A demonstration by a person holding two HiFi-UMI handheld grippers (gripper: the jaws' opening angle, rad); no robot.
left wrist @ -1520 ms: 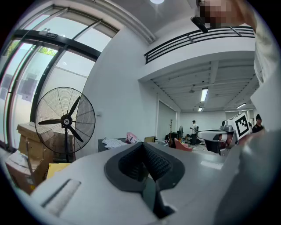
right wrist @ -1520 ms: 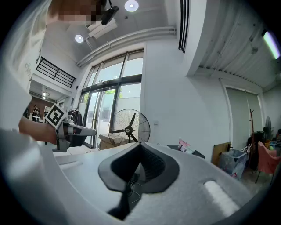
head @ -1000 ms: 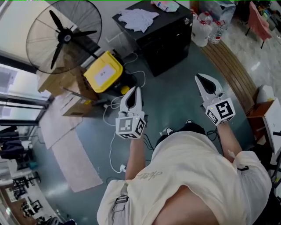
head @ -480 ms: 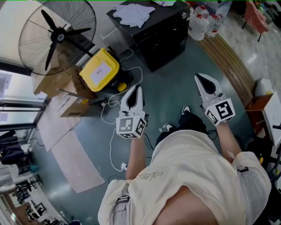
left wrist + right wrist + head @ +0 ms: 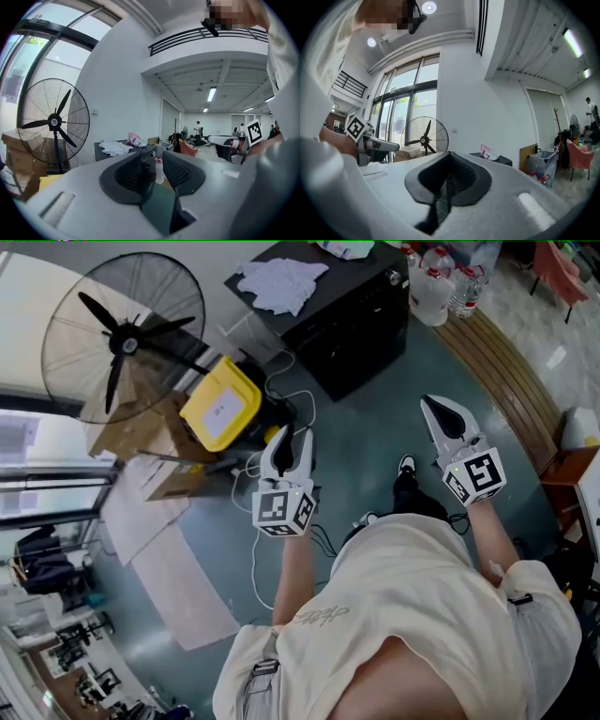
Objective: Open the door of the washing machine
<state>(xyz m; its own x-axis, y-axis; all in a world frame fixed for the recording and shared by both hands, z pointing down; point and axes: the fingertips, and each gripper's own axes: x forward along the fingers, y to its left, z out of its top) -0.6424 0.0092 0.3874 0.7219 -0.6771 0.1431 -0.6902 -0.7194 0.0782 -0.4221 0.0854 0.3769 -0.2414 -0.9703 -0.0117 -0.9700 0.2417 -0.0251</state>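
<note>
No washing machine shows in any view. My left gripper (image 5: 289, 437) hangs at mid-height over the grey-green floor, pointing toward a yellow box; its jaws are opening, with a plain gap and nothing between them. In the left gripper view the left gripper (image 5: 157, 164) frames a far bottle and a black cabinet (image 5: 124, 152). My right gripper (image 5: 433, 409) is held out to the right at the same height, shut and empty. The right gripper (image 5: 449, 158) shows its dark pads meeting in the right gripper view.
A big standing fan (image 5: 122, 334) is at the upper left, with cardboard and the yellow box (image 5: 220, 401) below it. The black cabinet (image 5: 328, 310) carries a white cloth (image 5: 281, 282). Water bottles (image 5: 436, 292) and a curved wooden strip (image 5: 511, 381) lie right. Cables (image 5: 272, 390) trail on the floor.
The left gripper's jaws have gone from shut to apart. Both grippers have shifted a little as the person steps forward; the fan and cabinet have slid in the head view.
</note>
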